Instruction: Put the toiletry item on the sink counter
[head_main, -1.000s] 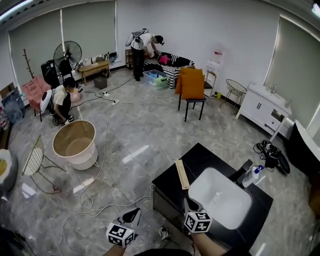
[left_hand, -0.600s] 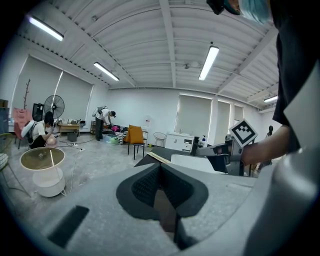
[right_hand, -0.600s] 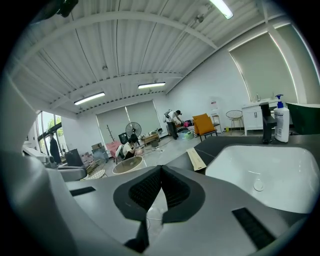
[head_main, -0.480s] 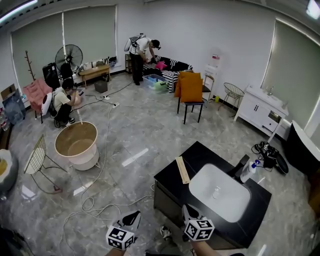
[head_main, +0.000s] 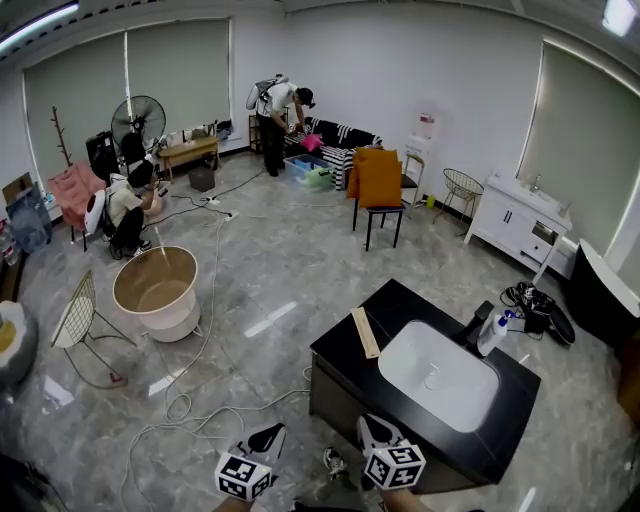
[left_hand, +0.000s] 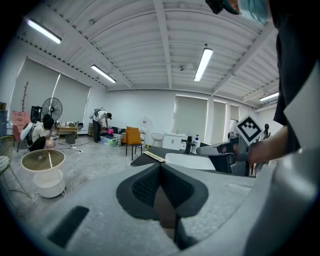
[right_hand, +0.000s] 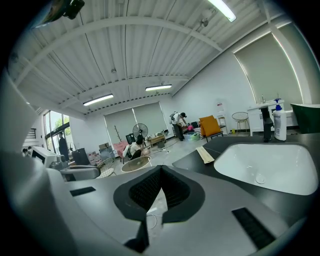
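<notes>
A white pump bottle (head_main: 491, 334) with a blue top stands on the black sink counter (head_main: 345, 350) beside the black faucet (head_main: 477, 323), at the far side of the white basin (head_main: 437, 374). The bottle (right_hand: 279, 123) also shows upright in the right gripper view, and small in the left gripper view (left_hand: 196, 144). A flat tan strip (head_main: 364, 332) lies on the counter's left end. My left gripper (head_main: 264, 438) and right gripper (head_main: 373, 431) hang low at the counter's near side, both shut and empty. The pads meet in each gripper view (left_hand: 160, 169) (right_hand: 160, 171).
A beige tub (head_main: 155, 291) and a wire chair (head_main: 72, 320) stand on the floor to the left, with cables (head_main: 195, 400) trailing towards the counter. A chair with orange cushions (head_main: 379, 182) and a white cabinet (head_main: 518, 216) stand further back. Two people are at the far side.
The head view has drawn back slightly from the counter, so the basin and bottle sit a little higher and further off. Both grippers stay low, shut and empty.
</notes>
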